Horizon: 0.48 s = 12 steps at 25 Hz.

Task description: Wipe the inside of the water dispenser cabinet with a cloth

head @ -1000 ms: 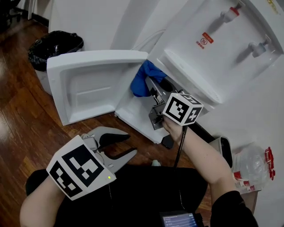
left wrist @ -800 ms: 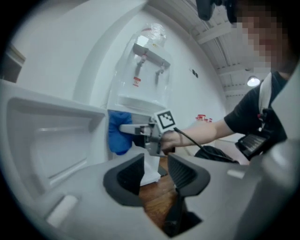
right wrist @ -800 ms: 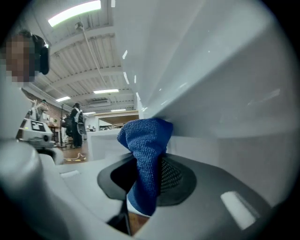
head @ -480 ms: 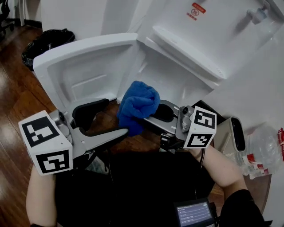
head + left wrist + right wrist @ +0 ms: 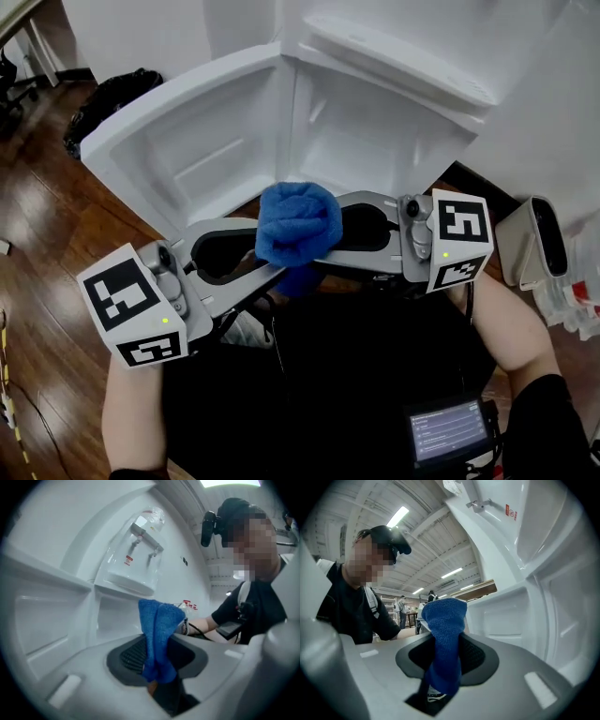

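The blue cloth (image 5: 300, 223) is bunched in mid-air in front of the open white cabinet (image 5: 375, 131), between both grippers. My left gripper (image 5: 277, 251) reaches in from the left; its jaws have just been closing and are shut on the cloth's lower part (image 5: 159, 639). Opposite it, my right gripper (image 5: 323, 232) comes from the right. Its jaws have just been opening and the cloth (image 5: 445, 639) still hangs between them with pad showing on both sides. The cabinet door (image 5: 187, 150) is swung wide to the left.
A bin with a black bag (image 5: 108, 98) stands on the wooden floor at the far left. A white device (image 5: 544, 244) and a plastic bag (image 5: 583, 302) lie to the right of the cabinet. A small screen (image 5: 445, 431) hangs at the person's waist.
The right gripper drew the cloth out of the cabinet and swung it left toward the person. The left gripper rose, opened, and closed on the cloth.
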{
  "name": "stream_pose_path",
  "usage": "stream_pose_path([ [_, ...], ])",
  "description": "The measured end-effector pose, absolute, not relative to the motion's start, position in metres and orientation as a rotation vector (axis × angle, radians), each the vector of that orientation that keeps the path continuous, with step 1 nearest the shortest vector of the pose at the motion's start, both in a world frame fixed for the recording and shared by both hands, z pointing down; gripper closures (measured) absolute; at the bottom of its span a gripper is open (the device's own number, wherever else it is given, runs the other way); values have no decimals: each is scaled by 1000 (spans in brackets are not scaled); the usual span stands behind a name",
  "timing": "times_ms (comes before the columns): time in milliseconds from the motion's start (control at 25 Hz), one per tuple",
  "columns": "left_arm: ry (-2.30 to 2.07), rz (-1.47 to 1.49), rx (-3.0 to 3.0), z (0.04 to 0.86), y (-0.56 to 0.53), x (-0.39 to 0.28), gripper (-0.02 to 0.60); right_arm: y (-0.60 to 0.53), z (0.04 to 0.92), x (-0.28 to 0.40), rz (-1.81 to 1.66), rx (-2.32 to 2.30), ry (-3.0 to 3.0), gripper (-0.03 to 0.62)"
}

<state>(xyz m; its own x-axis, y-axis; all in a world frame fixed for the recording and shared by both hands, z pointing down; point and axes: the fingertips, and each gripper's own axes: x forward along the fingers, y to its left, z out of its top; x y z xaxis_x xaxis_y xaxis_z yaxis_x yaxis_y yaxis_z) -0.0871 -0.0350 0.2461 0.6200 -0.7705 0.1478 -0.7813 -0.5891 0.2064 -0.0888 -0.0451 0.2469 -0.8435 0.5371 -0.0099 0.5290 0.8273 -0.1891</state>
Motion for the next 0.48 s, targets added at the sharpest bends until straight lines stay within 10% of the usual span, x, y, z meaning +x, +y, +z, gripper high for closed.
stream_pose_path([
  [480, -1764, 145, 2203, 268, -54, -170, 460, -124, 262, -95, 312, -355, -3025, 496],
])
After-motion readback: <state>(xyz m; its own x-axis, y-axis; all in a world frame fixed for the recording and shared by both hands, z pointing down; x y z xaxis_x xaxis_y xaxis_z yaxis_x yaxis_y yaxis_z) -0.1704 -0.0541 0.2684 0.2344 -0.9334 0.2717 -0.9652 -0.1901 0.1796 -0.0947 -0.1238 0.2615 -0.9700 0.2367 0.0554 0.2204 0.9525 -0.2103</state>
